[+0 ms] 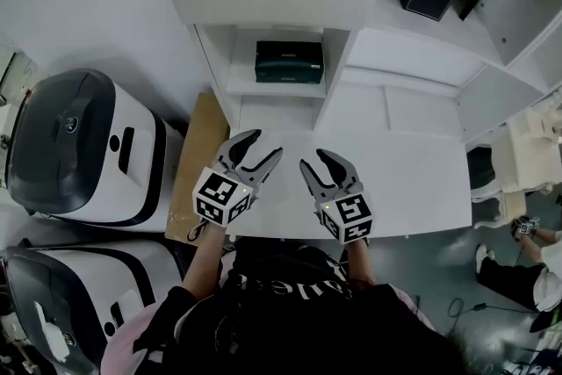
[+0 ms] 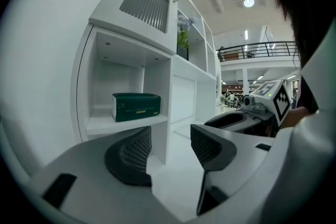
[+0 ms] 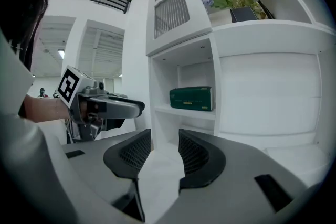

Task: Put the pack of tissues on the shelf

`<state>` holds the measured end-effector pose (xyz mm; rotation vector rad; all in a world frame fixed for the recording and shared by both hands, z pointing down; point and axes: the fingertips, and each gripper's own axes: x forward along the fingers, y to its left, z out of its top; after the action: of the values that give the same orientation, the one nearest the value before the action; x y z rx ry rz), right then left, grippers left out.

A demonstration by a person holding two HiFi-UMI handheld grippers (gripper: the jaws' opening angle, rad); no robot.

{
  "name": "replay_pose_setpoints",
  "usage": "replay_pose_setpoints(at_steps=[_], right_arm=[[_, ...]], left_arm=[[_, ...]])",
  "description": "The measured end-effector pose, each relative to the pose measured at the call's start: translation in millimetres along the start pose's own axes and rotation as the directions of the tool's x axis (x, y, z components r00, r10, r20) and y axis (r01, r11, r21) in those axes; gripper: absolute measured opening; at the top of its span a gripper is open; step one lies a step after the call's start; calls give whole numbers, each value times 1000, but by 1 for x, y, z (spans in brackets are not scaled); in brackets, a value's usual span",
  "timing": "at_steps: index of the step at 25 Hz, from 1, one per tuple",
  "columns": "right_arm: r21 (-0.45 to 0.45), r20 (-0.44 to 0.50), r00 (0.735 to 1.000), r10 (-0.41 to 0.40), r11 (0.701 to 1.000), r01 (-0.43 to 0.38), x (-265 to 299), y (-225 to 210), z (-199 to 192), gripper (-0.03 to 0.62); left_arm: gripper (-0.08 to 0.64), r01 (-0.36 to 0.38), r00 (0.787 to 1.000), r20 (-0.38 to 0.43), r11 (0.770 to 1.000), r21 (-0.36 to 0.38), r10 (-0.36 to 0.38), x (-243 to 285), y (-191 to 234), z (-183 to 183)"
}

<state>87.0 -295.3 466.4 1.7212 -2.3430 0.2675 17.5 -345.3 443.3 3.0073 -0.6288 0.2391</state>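
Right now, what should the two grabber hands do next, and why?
Probably just ease both back and stop. The dark green rectangular tissue pack already sits flat on the white shelf board, and the left gripper and right gripper both hang open and empty over the white tabletop, so nothing seems left to carry.
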Motion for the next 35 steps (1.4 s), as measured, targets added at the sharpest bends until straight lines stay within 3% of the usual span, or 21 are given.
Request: replay_pose_setpoints(at_steps=[11,23,35], right_arm=[[-9,-10,991,133,991,-133,-45,13,-16,186],[-4,-10,960,279,960,-279,-105,29,-44,140],[-12,24,960,281,960,-280,-134,35,-42,81]], left_arm=[[235,-107,994,-24,992,-63,106,-38,-61,-23],[230,-191,980,-79,973,-133,181,-56,-146,-52],[222,-197,980,-40,975,-100,193,-70,-166,-36]])
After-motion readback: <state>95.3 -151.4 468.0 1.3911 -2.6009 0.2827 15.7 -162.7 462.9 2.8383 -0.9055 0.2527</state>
